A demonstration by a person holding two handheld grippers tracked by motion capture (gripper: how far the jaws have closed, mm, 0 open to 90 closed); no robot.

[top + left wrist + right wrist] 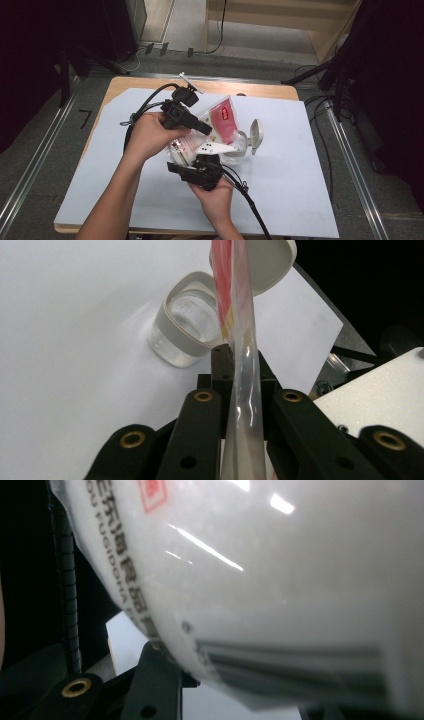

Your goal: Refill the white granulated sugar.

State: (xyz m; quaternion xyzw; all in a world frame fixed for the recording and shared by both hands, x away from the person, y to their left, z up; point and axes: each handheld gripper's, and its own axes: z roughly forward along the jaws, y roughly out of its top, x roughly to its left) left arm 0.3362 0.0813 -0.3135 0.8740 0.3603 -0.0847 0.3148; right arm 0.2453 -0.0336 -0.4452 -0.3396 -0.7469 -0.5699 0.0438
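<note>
A plastic bag, red and white with a clear top, hangs over the table between both grippers. My left gripper is shut on the bag's thin clear edge, its jaws pressed flat on the film. My right gripper comes up from below and is shut on the bag's full white lower part, which bears print and a barcode; one black finger touches it. Under the bag stands a clear jar with its white flip lid swung open.
A white sheet covers most of the wooden table. A small white stick lies at the far edge. Cables trail from both grippers. Dark equipment and stands ring the table on the floor.
</note>
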